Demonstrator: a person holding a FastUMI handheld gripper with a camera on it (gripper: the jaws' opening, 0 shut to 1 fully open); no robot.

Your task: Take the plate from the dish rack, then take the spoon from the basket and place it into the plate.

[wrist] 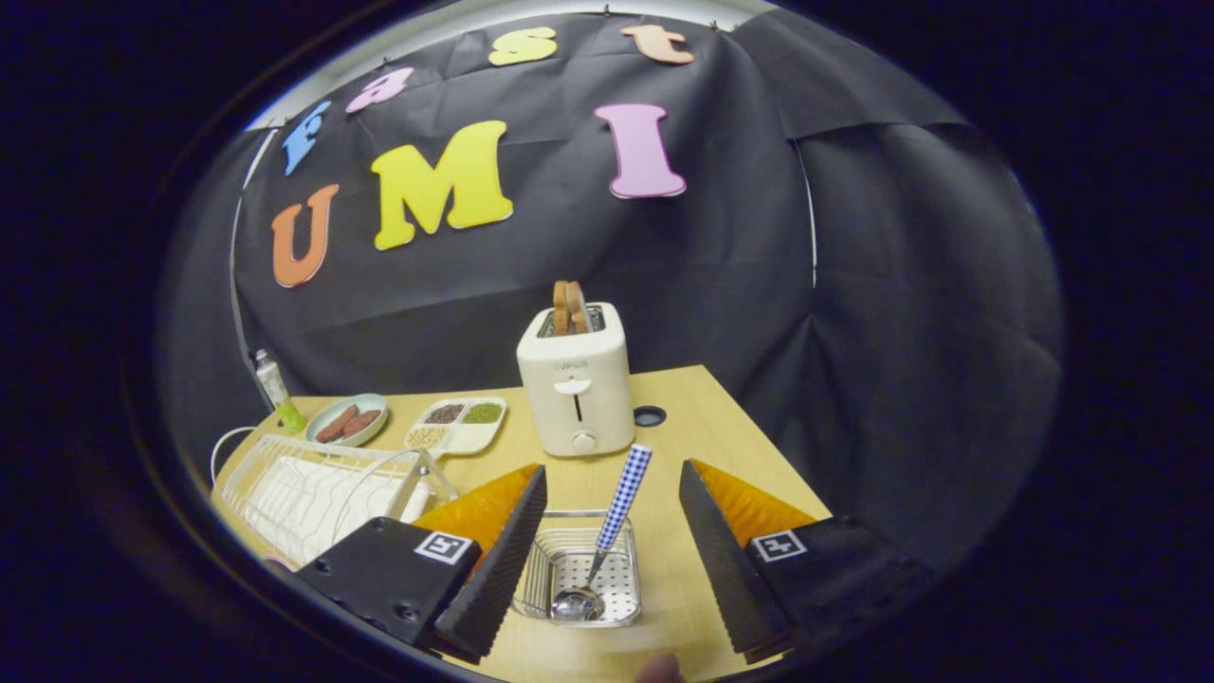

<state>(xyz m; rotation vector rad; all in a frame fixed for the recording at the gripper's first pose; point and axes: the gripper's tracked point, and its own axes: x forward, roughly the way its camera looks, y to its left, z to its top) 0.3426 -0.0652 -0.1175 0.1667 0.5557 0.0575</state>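
Wooden table (702, 417) – toaster (576, 391), basket (580, 581), dish rack (318, 489), 2 dishes.

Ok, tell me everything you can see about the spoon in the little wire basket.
The spoon has a shiny metal bowl and a handle patterned in blue-and-white check. It stands tilted in the small metal basket, bowl down on the perforated bottom, its handle leaning up over the far rim towards the white toaster. It lies between the gripper's fingers, which are spread wide to either side of the basket and do not touch it.

The toaster (576, 384) bore a small embossed mark on its front, too faint to read; nothing else was legible.
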